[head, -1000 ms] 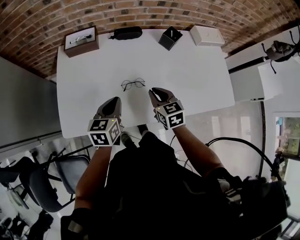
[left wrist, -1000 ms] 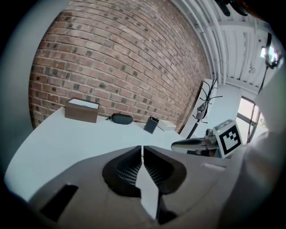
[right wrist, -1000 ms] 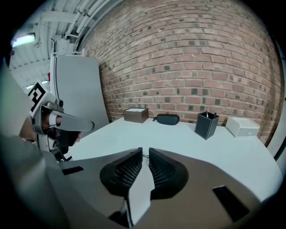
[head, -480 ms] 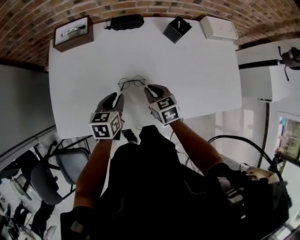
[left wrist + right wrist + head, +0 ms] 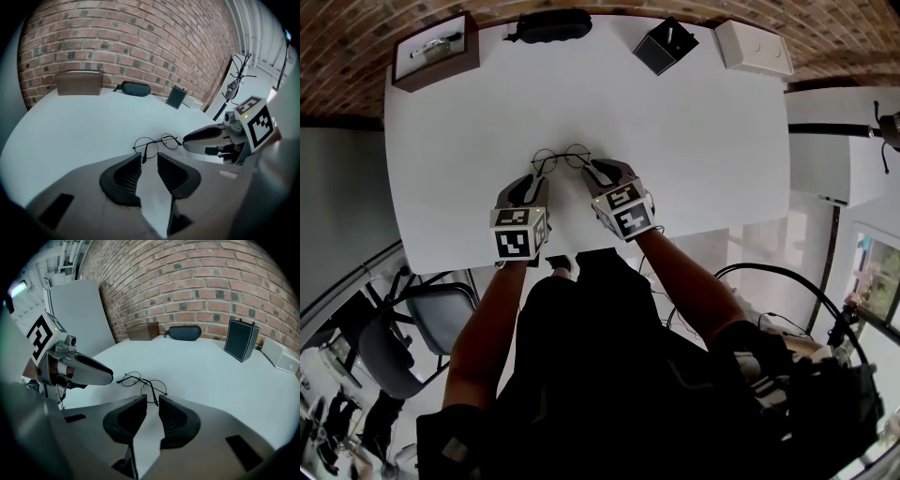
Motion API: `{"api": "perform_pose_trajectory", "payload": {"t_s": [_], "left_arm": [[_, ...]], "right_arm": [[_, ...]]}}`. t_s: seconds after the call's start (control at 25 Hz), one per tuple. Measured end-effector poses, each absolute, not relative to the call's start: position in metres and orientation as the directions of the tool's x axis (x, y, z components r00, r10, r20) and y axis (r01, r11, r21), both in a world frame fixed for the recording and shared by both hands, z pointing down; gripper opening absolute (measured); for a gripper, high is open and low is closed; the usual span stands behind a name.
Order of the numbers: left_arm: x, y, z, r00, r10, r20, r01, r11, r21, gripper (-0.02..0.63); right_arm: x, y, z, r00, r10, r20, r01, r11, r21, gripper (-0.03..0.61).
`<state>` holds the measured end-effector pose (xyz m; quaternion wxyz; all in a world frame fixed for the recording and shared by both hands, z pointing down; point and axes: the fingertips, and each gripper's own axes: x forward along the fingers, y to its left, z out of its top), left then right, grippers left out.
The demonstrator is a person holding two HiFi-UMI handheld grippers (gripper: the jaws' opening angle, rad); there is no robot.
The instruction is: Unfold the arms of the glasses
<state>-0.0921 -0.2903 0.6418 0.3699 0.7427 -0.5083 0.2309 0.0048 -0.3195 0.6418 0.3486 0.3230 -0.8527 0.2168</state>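
head view: left gripper (image 5: 528, 184), right gripper (image 5: 598, 170), opening, now straddle glasses (image 5: 562, 157).

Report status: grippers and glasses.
Left gripper, right gripper: jaws just opened, nothing gripped. Glasses on table, an arm tip at each jaw mouth. Nothing in the way.

The white counter (image 5: 703, 141) stands against a brick wall (image 5: 131, 42). Four items are lined up along its far edge, each apart from the next. In the head view, from left to right:

- an open-topped brown box (image 5: 436, 58) with a pale lining
- a black glasses case (image 5: 551, 25), closed and lying flat
- an upright, open-topped black box (image 5: 666, 47)
- a flat white box (image 5: 754, 49)

A dark chair (image 5: 417, 333) stands off the near left corner. A white cabinet (image 5: 834, 159) stands beside the right end.
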Motion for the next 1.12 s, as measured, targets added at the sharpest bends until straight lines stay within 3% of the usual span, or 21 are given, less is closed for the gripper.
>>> {"api": "perform_pose_trajectory", "payload": {"t_s": [1.12], "left_arm": [[-0.088,-0.296,0.669,0.37,-0.519,0.771,-0.929,-0.194,0.315,0.103]], "right_arm": [[0.006,-0.322,0.661,-0.477,-0.388,0.789,-0.715,0.693,-0.091,0.044]]}}
